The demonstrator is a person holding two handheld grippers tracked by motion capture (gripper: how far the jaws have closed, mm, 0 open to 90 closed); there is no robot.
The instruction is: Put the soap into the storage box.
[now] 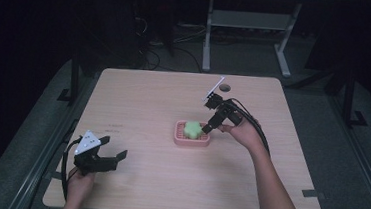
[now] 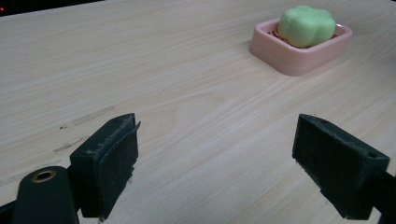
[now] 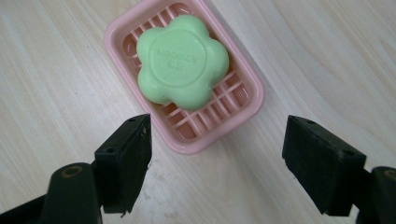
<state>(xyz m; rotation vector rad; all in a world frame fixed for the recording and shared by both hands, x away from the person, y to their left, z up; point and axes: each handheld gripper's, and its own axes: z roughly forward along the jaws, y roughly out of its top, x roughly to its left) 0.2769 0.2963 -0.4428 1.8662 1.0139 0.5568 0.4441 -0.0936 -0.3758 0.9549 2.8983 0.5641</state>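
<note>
1. The right hand-held gripper (image 1: 211, 125), jaws spread wide and gripping nothing, hovers tilted down at the soap dish's right end, probably lined up to take the soap or dish.
2. The green flower-shaped soap (image 3: 182, 62) lies on the slats of the pink soap dish (image 3: 246, 108), centre of the bench (image 1: 143, 101).
3. The left hand-held gripper (image 1: 111, 158), jaws apart, idles lower left, well clear.

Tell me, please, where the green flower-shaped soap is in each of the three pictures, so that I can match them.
High view: green soap lies at table centre in the pink soap dish, beside the right gripper.
Left gripper view: top right, in the dish, far beyond the open jaws.
Right gripper view: upper centre, in the dish, just ahead of the open jaws.
Shared landmark: the pink dish.
</note>
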